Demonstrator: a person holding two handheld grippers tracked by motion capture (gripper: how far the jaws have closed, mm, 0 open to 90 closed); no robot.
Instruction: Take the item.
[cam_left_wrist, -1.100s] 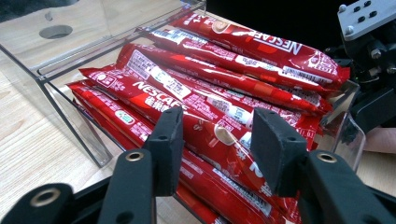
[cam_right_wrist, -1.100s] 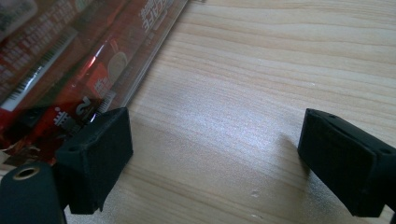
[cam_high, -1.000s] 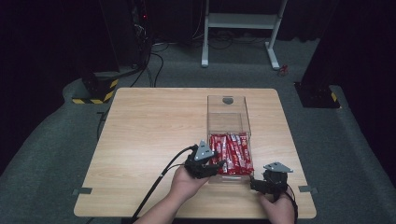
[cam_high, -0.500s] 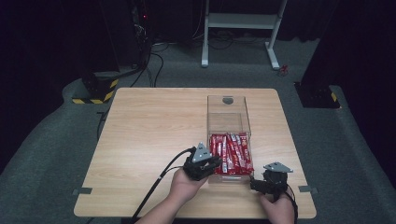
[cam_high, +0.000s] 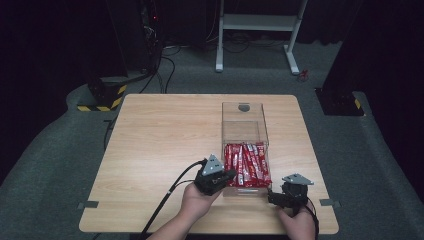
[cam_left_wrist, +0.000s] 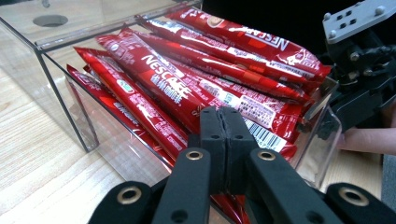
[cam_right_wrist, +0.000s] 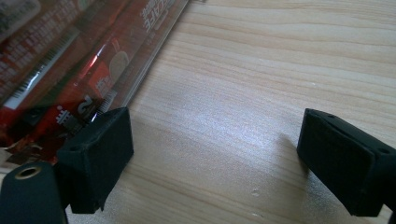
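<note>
Left gripper (cam_left_wrist: 223, 122): black matte jaws pressed flat together, having just been closing; nothing shows between the pads. In the left gripper view they stand at the near wall of the box (cam_left_wrist: 60, 100), just over the red sachets (cam_left_wrist: 154, 88).

Sachets: long, narrow, glossy foil sticks with white lettering and barcodes, heaped roughly parallel in the near half of the box.

Box: clear rigid plastic, rectangular, open-topped, with a round hole in its far end. It sits on the right half of the table (cam_high: 160, 135), long side running from near edge toward far edge.

Right gripper (cam_right_wrist: 212, 156): blocky black jaws wide apart, holding nothing, resting low over bare wood just beside the box's near right corner.

Table: pale wood-grain laminate, rectangular with rounded corners.
</note>
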